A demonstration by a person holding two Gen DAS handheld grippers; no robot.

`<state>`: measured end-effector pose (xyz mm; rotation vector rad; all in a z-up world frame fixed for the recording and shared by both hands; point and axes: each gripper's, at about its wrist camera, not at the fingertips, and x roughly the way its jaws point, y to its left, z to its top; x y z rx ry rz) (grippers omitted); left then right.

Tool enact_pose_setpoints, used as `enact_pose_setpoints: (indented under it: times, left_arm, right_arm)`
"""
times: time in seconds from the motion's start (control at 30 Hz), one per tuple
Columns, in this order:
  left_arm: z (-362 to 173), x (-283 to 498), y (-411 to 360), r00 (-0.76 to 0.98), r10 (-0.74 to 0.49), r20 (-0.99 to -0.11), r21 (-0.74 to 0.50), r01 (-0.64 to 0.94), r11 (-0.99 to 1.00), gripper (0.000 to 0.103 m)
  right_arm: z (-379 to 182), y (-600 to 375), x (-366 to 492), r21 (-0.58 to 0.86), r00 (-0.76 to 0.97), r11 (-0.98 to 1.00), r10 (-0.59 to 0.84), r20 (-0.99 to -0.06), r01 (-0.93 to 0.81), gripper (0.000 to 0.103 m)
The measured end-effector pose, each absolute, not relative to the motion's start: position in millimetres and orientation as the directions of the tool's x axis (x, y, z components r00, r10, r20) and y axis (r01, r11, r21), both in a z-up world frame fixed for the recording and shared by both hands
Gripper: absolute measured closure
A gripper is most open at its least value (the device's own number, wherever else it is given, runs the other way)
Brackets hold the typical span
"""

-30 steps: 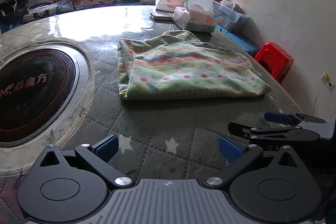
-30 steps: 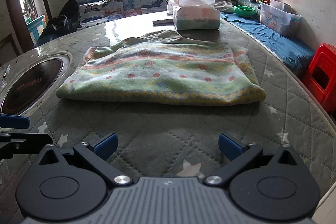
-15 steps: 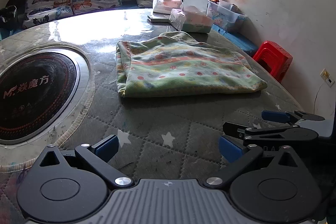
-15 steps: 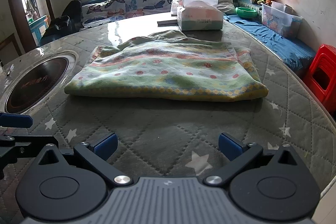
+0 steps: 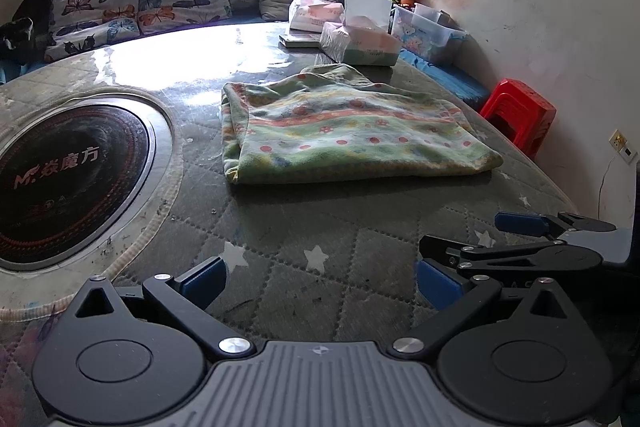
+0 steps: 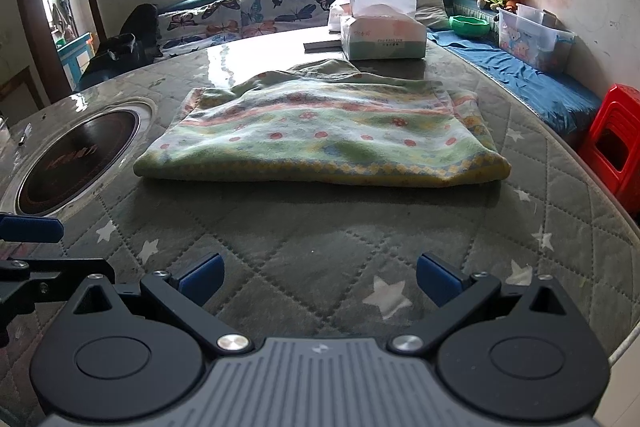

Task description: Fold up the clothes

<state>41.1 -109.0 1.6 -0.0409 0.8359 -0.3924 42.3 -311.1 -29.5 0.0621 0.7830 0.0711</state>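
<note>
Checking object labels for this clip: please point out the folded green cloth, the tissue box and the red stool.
folded green cloth (image 6: pixel 320 135): right wrist view, middle of its top layer.
tissue box (image 6: pixel 382 37): right wrist view, front face of the pack.
red stool (image 5: pixel 520 113): left wrist view, its top surface.

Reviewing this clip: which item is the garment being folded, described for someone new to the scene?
On the quilted star-print table, between the round black cooktop and the tissue box, lies the folded cloth. It alone is soft: green fleece with pink-dotted stripes.
</note>
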Motion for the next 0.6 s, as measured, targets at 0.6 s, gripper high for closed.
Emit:
enact_pose_setpoints:
  times: [0.6]
  left_arm:
    - [4.2,34.2,-108.6,0.612,-0.349,-0.710,-0.188,0.314,0.931,0.000]
  right_arm:
    - [-25.0,-312.8,32.1,0.093,0.725,0.995,0.087,-0.683,-0.032,0.000]
